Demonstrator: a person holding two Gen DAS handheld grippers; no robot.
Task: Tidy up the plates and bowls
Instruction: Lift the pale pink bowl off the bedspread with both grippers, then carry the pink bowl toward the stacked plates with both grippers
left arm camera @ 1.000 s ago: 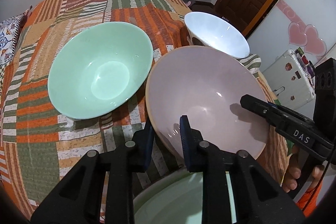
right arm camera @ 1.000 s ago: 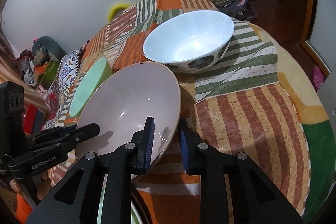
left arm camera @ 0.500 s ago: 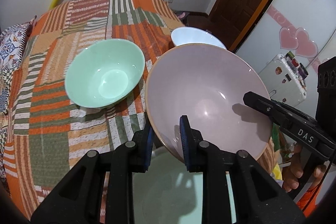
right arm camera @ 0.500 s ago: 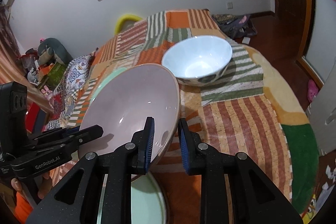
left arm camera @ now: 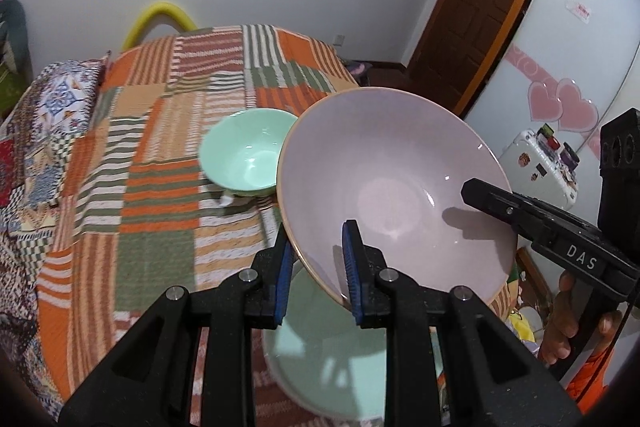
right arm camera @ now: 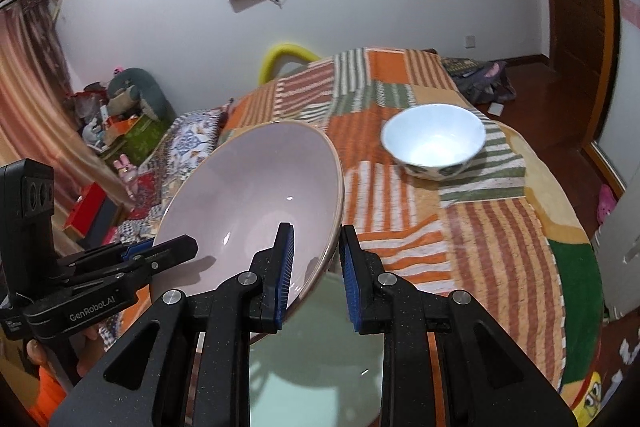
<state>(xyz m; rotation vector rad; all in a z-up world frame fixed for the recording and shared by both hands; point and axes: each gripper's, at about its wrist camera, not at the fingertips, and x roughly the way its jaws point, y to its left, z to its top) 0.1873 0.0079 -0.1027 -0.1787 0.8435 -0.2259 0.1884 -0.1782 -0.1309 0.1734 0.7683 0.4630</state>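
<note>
Nearest, the left gripper [left arm camera: 318, 269] and the right gripper [right arm camera: 316, 269] each pinch the rim of the pink bowl [left arm camera: 394, 187], jaws closed on it, above the green plate [left arm camera: 344, 359]. Lower it level and centred. Farther, the green bowl [left arm camera: 246, 157] and white bowl [right arm camera: 434, 141] rest on the bed [left arm camera: 156, 163].

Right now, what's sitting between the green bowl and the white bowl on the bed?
The lifted pink bowl, gripped at its rim by both grippers, hangs between them: the left wrist view shows the green bowl at its left, the right wrist view the white bowl at its right.
</note>
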